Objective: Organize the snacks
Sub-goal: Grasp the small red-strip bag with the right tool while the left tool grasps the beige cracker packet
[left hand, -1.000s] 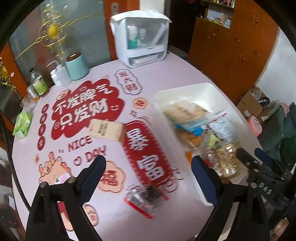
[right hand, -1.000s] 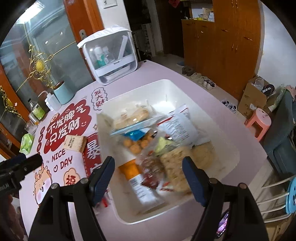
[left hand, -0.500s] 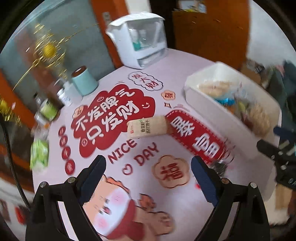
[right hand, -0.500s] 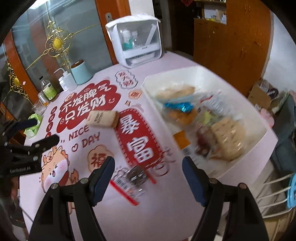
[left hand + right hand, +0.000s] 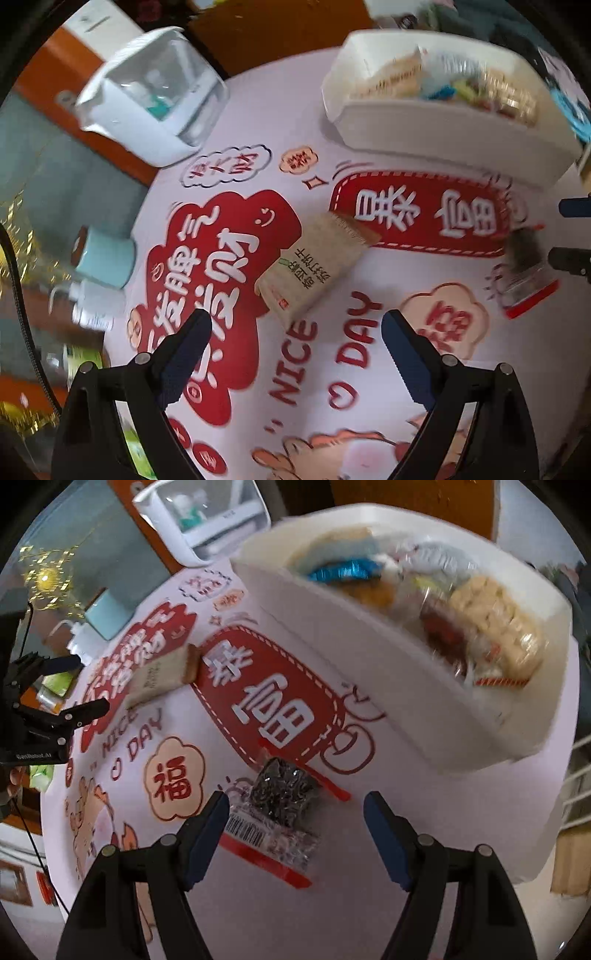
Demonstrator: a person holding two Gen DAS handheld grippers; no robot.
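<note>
Your right hand-held gripper [image 5: 295,812] hangs wide open and empty over the dark snack packet [image 5: 282,812] lying flat on the worktop [image 5: 369,904]; its slick wrapper could skid from the pads. Your left hand-held gripper [image 5: 295,332], equally open and empty, faces the tan cracker pack [image 5: 314,266], which could crush. Both lie outside the white bin [image 5: 388,664].

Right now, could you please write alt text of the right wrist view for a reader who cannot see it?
The open right gripper hangs over a clear packet of dark snack lying on a pink table mat. Behind it stands a white bin full of snacks; the left gripper reaches toward a tan cracker pack.
</note>
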